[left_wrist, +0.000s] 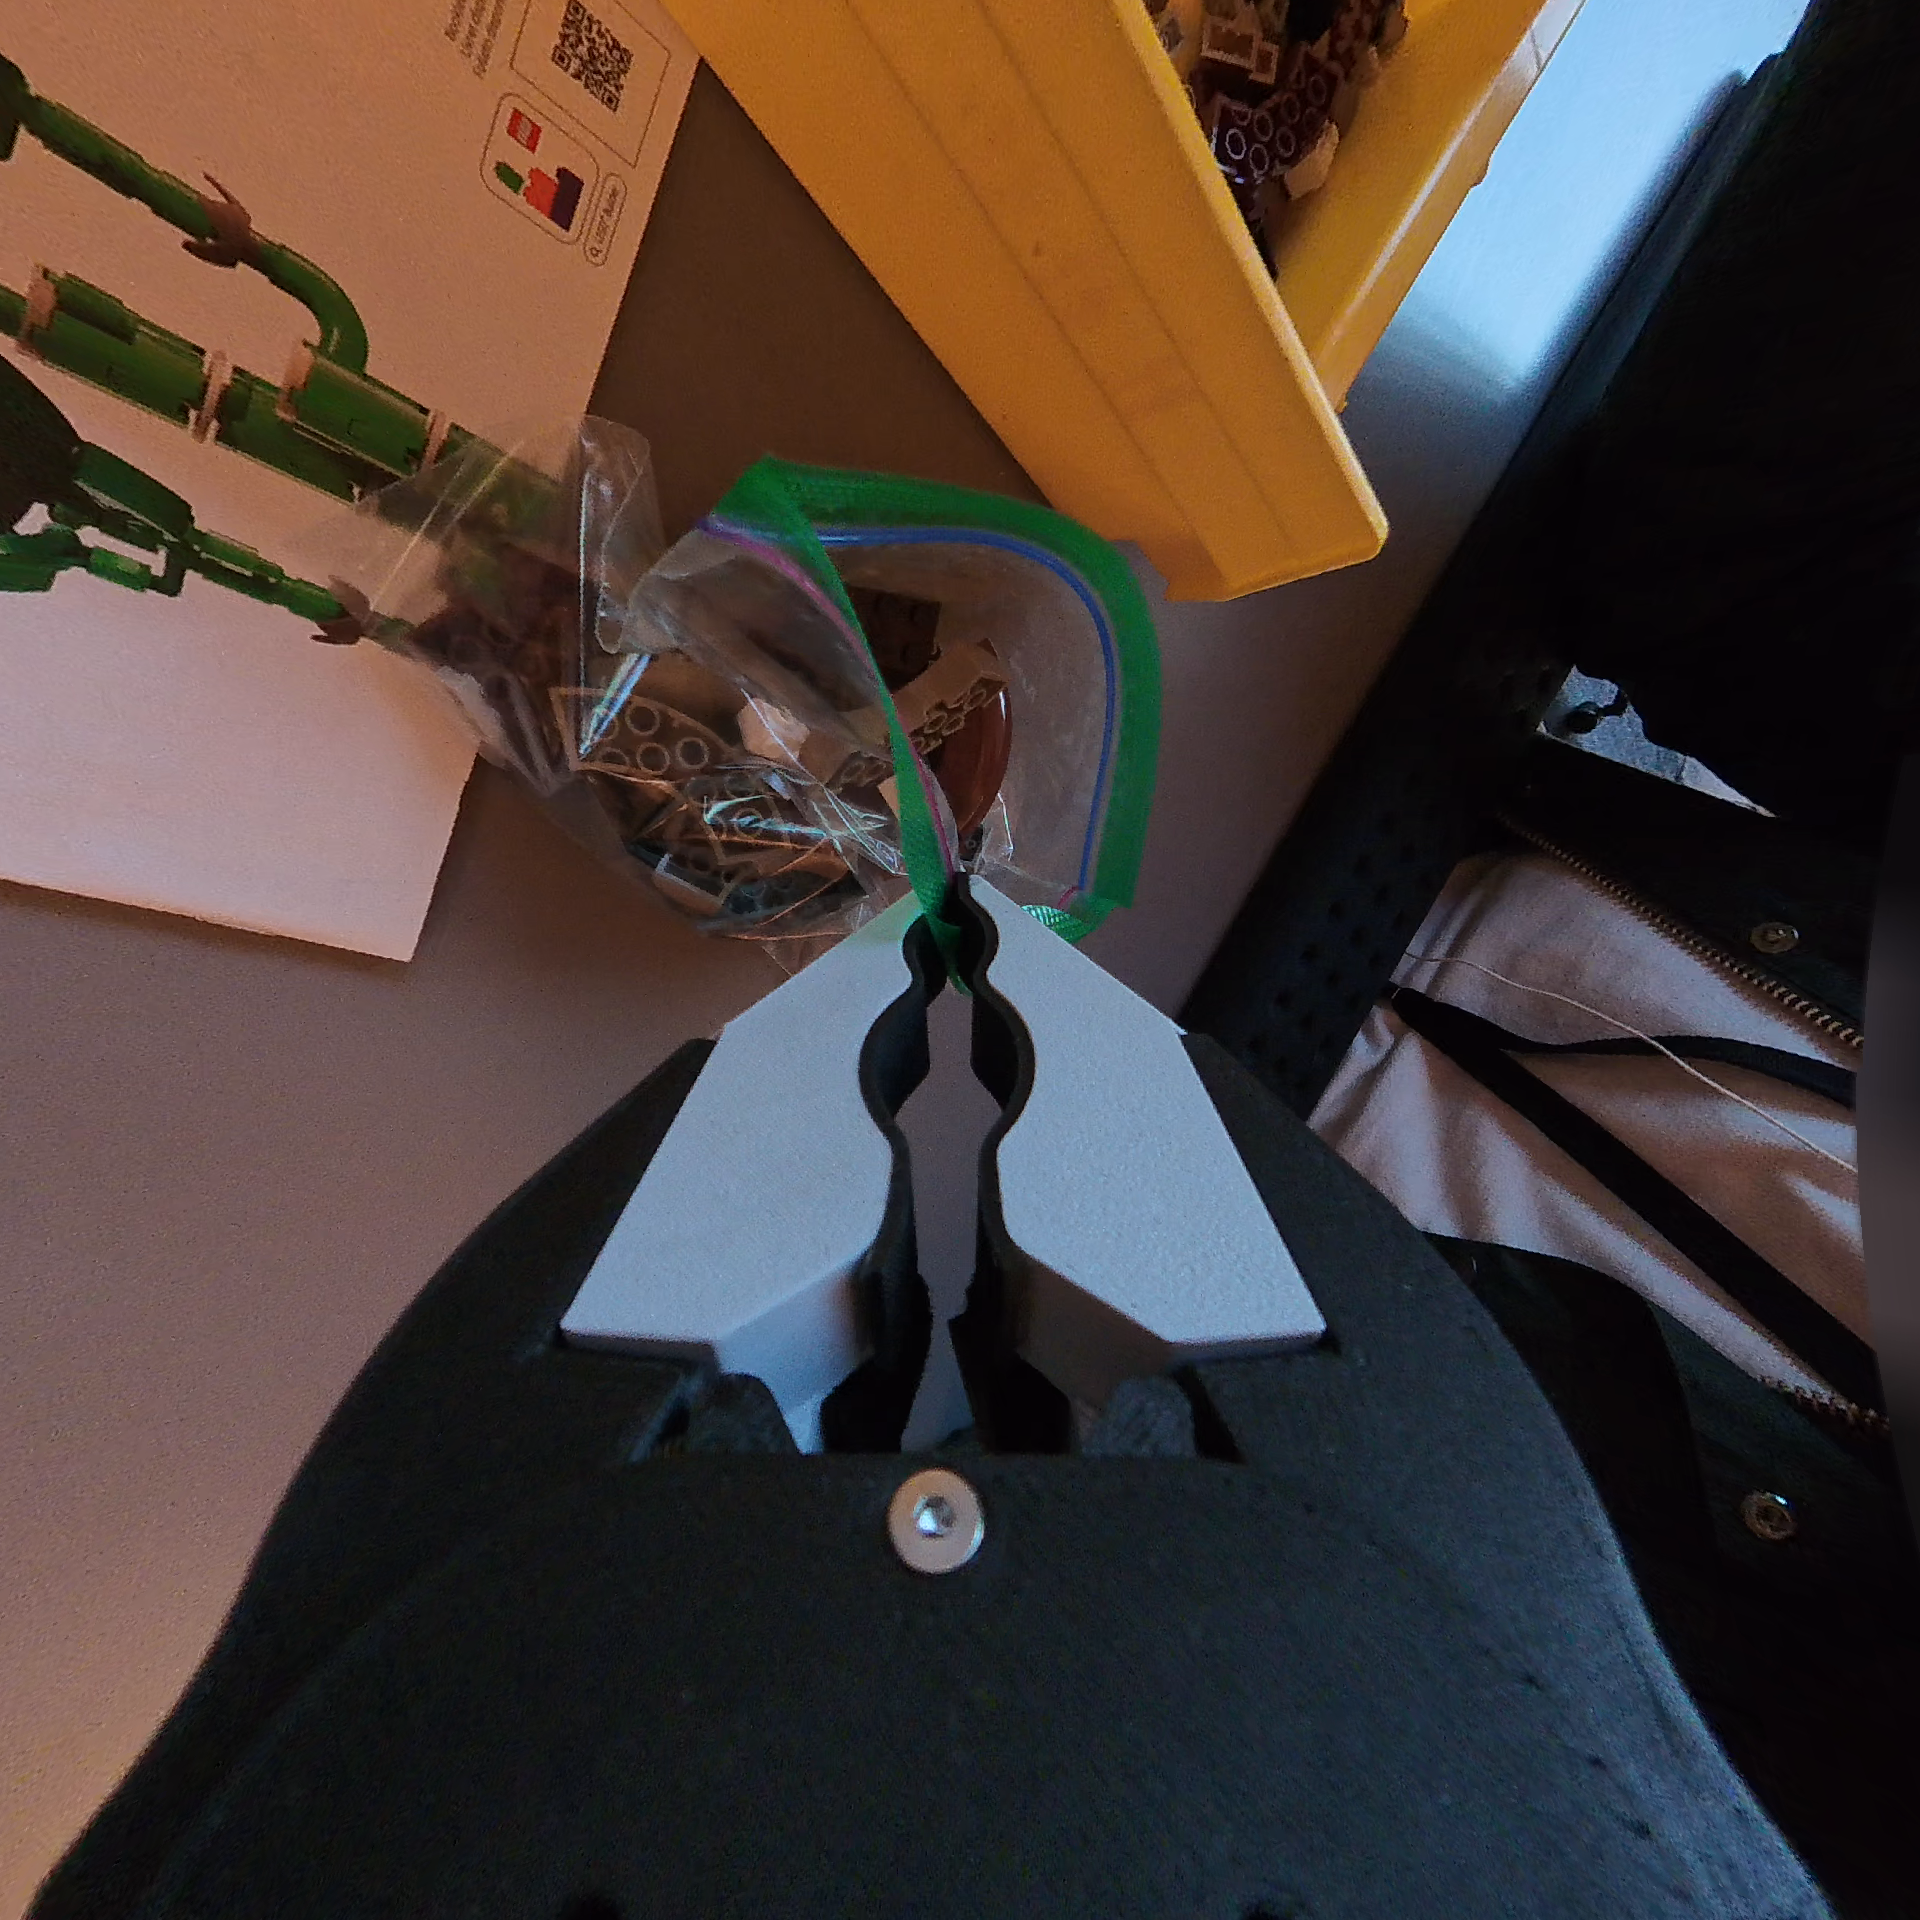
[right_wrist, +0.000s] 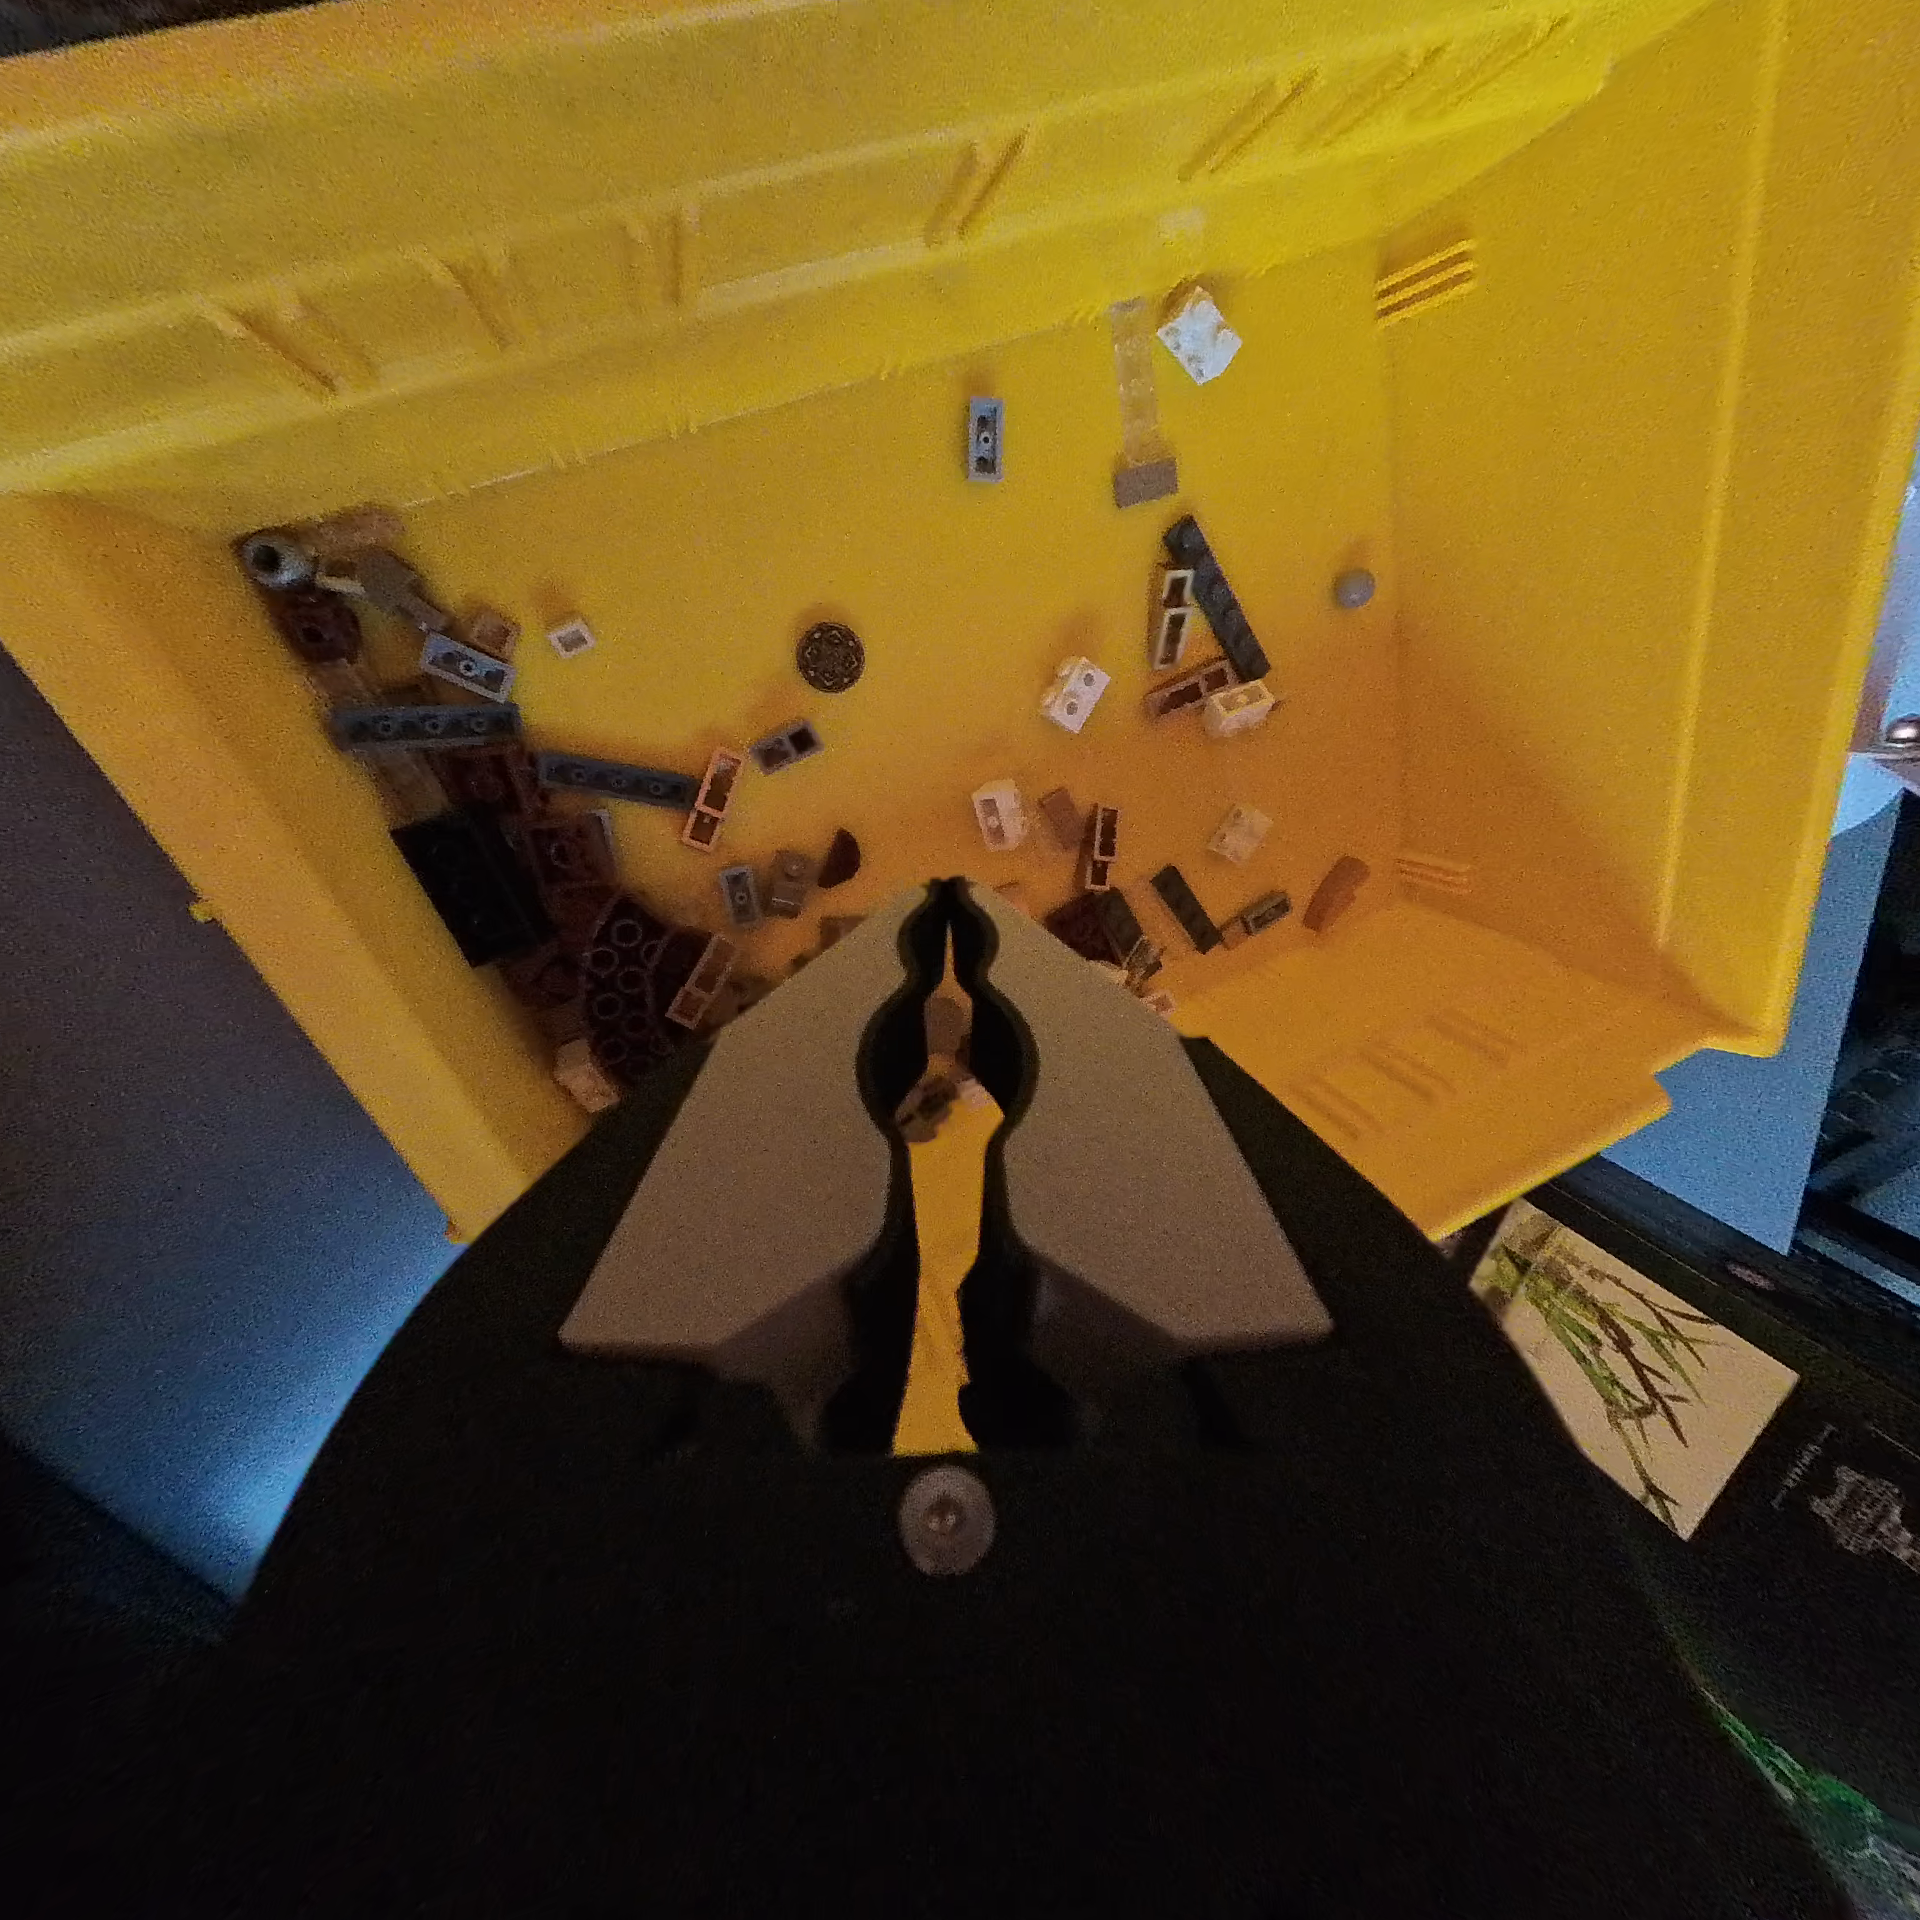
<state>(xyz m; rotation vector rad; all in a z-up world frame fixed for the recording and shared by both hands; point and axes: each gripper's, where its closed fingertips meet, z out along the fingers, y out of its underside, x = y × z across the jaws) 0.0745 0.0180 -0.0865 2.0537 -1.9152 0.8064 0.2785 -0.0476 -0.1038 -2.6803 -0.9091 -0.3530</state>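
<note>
My left gripper (left_wrist: 961, 914) is shut on the green zip rim (left_wrist: 1127, 675) of a clear plastic bag (left_wrist: 717, 727). The bag's mouth gapes open, and dark grey, brown and tan toy bricks lie inside it. The bag rests on the grey table, partly over a booklet. My right gripper (right_wrist: 948, 891) is shut, with its tips together and nothing seen between them. It hovers over the inside of a yellow bin (right_wrist: 1558, 623). Several loose bricks (right_wrist: 582, 894) in brown, grey, black and white lie scattered on the bin's floor, most of them heaped at the left.
The yellow bin (left_wrist: 1091, 312) stands just beyond the bag, with bricks (left_wrist: 1268, 135) in it. A booklet (left_wrist: 260, 727) showing green stems lies at the left and also shows in the right wrist view (right_wrist: 1631, 1361). Beige fabric with a zipper (left_wrist: 1558, 1091) and black mesh are at the table's right edge. Some 20 cm of space lies between my two pairs of fingers.
</note>
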